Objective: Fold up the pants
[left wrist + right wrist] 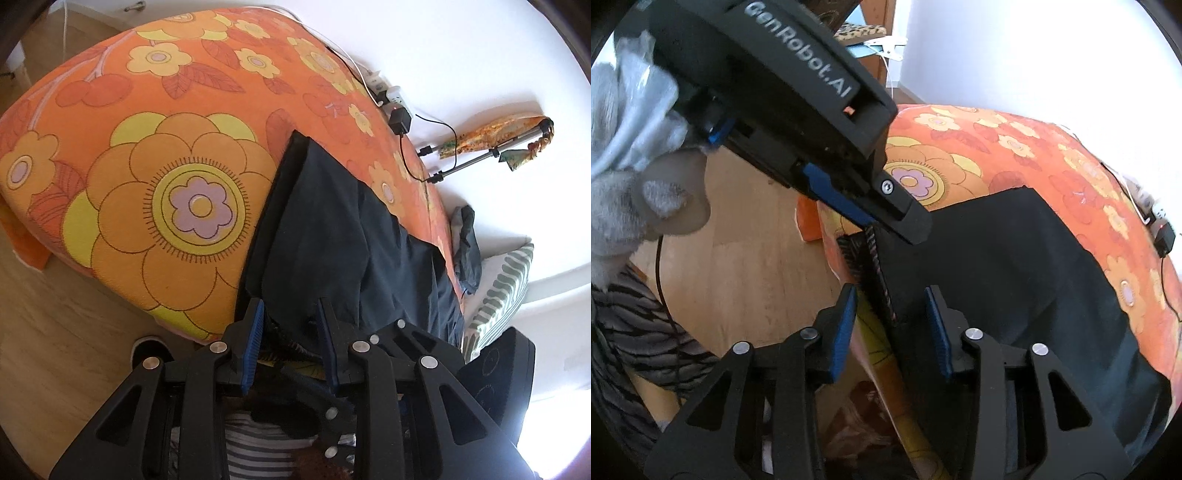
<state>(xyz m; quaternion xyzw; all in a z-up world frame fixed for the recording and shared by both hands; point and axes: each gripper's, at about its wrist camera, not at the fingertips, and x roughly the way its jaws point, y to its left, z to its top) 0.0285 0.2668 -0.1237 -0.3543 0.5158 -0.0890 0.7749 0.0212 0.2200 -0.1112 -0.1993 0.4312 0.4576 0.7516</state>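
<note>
Dark navy pants (325,229), orange floral bedspread (155,140)

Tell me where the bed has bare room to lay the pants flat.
The widest bare bedspread lies between the pants and the floor-side edge, around the big flower. Crowded: the wall edge, with the charger and cables, and the corner by the pillow, where another dark garment lies.

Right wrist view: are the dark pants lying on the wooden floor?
No, the dark pants lie on the orange flowered bedspread, above the floor.
</note>
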